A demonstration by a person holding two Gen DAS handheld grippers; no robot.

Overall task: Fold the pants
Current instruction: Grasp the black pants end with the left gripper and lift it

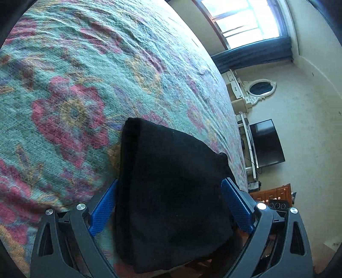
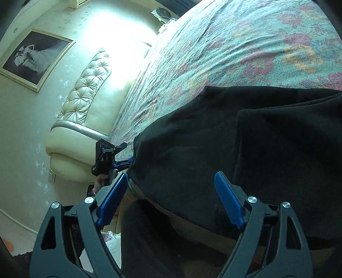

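Note:
The black pants (image 2: 192,136) lie partly folded near the edge of a bed with a floral blanket (image 2: 224,47). In the left wrist view a folded end of the pants (image 1: 171,188) sits between the spread blue fingers of my left gripper (image 1: 171,192), which is open. My right gripper (image 2: 171,190) is open too, its blue fingers apart over the pants' near edge, gripping nothing. The left gripper also shows in the right wrist view (image 2: 126,160), at the pants' left corner.
The floral blanket (image 1: 85,85) covers the bed. A cream tufted headboard (image 2: 85,102) and a framed picture (image 2: 36,57) stand to the left. A window (image 1: 245,19), a mirror (image 1: 259,87), a dark TV (image 1: 267,143) and wooden drawers (image 1: 271,193) lie beyond the bed.

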